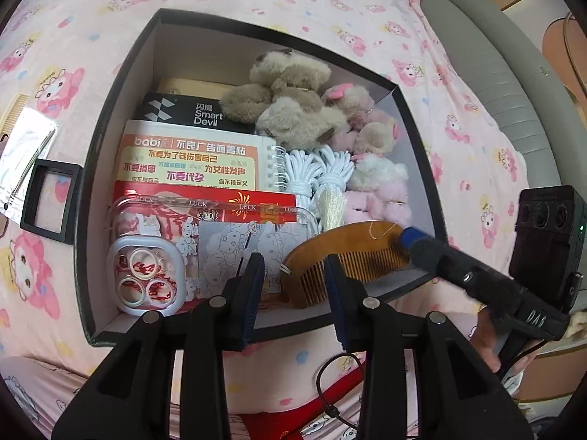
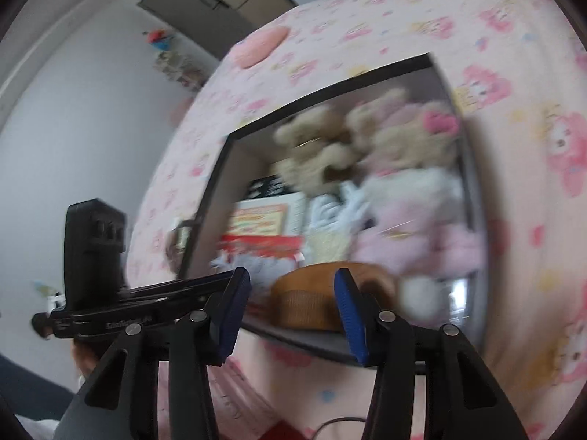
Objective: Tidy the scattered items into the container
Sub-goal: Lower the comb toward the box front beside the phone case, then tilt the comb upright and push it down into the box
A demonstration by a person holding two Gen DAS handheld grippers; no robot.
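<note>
A black-rimmed box (image 1: 121, 73) sits on the pink printed bedsheet and holds plush toys (image 1: 293, 99), booklets, white cords, a clear phone case (image 1: 154, 256) and a brown wooden comb (image 1: 345, 256) at its near right corner. My left gripper (image 1: 293, 286) is open and empty over the box's near edge. My right gripper (image 2: 291, 315) is open and empty just before the comb (image 2: 312, 293); its blue tip (image 1: 414, 236) shows beside the comb in the left wrist view. The right wrist view is blurred.
Left of the box lie a small black frame (image 1: 49, 201), a silver foil pouch (image 1: 22, 161) and a pale comb (image 1: 14, 110). A grey padded bed edge (image 1: 495, 73) runs at the right. A pink cushion (image 2: 260, 46) lies far back.
</note>
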